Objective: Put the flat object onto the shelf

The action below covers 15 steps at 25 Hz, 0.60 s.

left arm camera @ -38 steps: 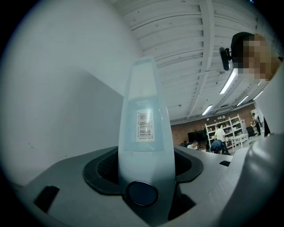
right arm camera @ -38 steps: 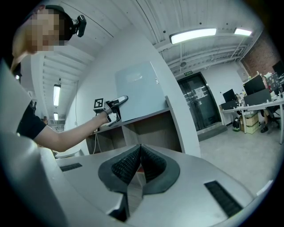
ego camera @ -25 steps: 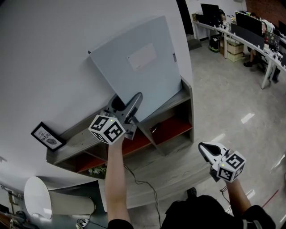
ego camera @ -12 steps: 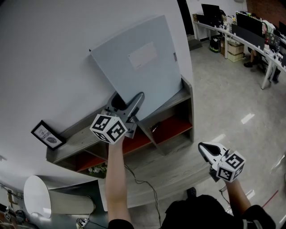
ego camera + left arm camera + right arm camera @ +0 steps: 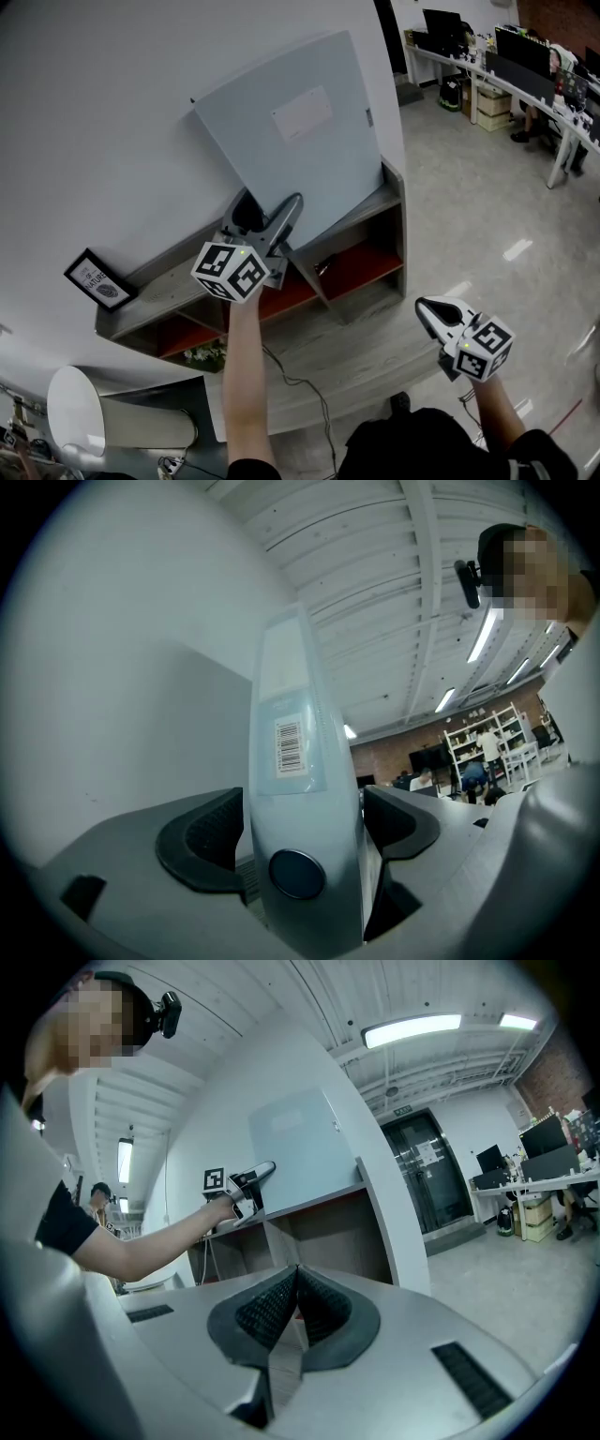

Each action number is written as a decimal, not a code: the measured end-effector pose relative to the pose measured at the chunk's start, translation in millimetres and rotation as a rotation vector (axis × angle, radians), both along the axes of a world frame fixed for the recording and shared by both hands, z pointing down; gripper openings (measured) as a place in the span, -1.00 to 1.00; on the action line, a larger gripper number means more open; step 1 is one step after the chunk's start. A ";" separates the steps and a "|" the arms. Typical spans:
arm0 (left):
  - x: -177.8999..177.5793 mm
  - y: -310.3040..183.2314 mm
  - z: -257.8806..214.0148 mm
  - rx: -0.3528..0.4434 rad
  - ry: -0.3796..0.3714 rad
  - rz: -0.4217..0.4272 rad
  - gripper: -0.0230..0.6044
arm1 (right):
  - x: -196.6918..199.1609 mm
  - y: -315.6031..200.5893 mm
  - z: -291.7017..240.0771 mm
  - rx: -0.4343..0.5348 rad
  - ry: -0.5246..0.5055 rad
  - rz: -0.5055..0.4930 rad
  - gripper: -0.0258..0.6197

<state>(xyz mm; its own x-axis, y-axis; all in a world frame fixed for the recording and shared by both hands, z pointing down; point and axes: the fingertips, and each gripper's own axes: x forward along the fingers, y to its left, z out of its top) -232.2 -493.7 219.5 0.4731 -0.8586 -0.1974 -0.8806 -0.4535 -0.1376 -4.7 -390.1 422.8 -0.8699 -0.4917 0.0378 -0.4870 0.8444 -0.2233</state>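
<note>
Folder [image 5: 291,141] stands between left hand-held gripper [image 5: 270,208] jaws that have just been opening.

Site: open-plan office, where I stand. Evidence: long white tabletop [image 5: 525,1183] bearing dark monitors [image 5: 520,42]; polished grey floor [image 5: 469,206]; ceiling strip light [image 5: 412,1027]; glazed double door [image 5: 427,1171]; brick back wall [image 5: 389,761].

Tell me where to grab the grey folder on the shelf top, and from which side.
Grip the folder by its narrow spine, near the finger hole, coming along the wall from the picture frame end of the shelf. It stands on edge, broad face to the wall, so only the spine fits. The left tongs, jaws just opening, straddle it there.
</note>
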 end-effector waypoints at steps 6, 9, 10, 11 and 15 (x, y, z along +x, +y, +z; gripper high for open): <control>-8.9 11.3 2.5 0.008 0.012 -0.012 0.33 | -1.0 3.1 -2.1 0.004 0.009 -0.002 -0.88; -13.1 22.5 2.3 0.024 0.018 -0.019 0.33 | -3.7 5.5 -1.7 0.010 0.016 -0.006 -0.88; -14.0 26.8 2.2 0.031 0.017 -0.022 0.33 | -4.9 6.1 -1.0 0.010 0.016 -0.008 -0.88; -14.9 31.3 2.2 0.036 0.015 -0.025 0.33 | -6.4 7.1 -0.3 0.007 0.016 -0.009 -0.88; -18.5 49.2 5.5 0.043 0.007 -0.041 0.33 | -15.3 15.4 0.3 0.009 0.021 -0.026 -0.88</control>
<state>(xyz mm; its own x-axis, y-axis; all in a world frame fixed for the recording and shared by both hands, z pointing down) -250.8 -444.6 225.0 0.4356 -0.8681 -0.2380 -0.8995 -0.4104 -0.1497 -19.9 -374.7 423.1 -0.8817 -0.4690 0.0518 -0.4690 0.8591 -0.2051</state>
